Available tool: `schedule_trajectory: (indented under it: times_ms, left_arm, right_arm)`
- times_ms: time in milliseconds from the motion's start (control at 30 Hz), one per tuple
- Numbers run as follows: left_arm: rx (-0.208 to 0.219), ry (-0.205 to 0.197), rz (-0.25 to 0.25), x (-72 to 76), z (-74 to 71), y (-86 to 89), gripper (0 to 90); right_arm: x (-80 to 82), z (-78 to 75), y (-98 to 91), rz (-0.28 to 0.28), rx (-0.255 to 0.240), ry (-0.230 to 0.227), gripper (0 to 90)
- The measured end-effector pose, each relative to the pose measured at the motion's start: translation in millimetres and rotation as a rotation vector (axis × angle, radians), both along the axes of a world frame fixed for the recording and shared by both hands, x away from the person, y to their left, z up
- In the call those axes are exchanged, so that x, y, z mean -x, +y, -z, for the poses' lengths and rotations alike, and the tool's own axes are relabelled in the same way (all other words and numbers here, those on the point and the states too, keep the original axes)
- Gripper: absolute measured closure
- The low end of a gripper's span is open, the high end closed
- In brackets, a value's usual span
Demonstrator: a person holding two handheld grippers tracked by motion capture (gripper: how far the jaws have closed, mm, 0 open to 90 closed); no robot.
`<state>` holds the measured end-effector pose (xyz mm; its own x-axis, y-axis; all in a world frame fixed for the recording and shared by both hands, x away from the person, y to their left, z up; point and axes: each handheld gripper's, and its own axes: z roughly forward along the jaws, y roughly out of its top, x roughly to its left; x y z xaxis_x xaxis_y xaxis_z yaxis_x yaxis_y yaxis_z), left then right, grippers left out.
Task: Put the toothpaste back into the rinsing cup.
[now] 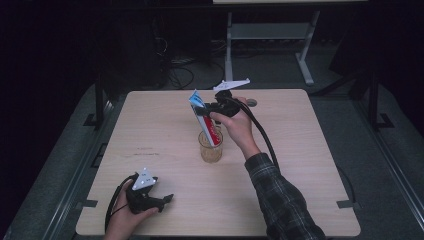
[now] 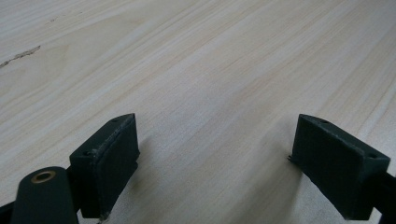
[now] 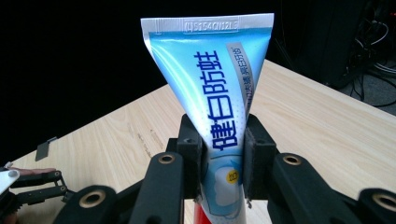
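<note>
near edge, high view: left gripper [image 1: 167,198] resting low on the wooden table [image 1: 150,130], held in a hand [image 1: 125,220], cable looped beside it. jaws spread wide in the left gripper view, nothing between them but bare tabletop.

mid table: clear glass cup [image 1: 210,147] standing upright, well apart from the left gripper. red lower end of the toothpaste tube [image 1: 206,120] inside the cup, tube tilted, crimped blue end up and leaning away to the left.

just beyond the cup: right gripper [image 1: 206,106] pinching the tube above the cup rim. right gripper view: both pads pressed on the blue and white toothpaste tube [image 3: 212,88], crimped end topmost. plaid sleeve [image 1: 282,200] running in from the near right.

far side: table legs and cables on dark floor.
</note>
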<state>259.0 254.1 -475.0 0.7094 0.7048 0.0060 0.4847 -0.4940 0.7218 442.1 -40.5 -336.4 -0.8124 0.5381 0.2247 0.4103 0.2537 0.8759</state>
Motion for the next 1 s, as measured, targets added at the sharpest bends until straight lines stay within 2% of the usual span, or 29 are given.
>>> schedule_trajectory:
  times_ms: [533,1000]
  left_arm:
    - [0.000,0.000,-0.001,0.0,0.1,0.0,13.4]
    - [0.000,0.000,-0.001,0.0,0.0,0.0,13.4]
  right_arm:
    - [5.2,12.9,-3.3,-0.012,0.008,0.008,72.3]
    - [10.7,24.1,-5.9,-0.025,0.042,0.012,72.0]
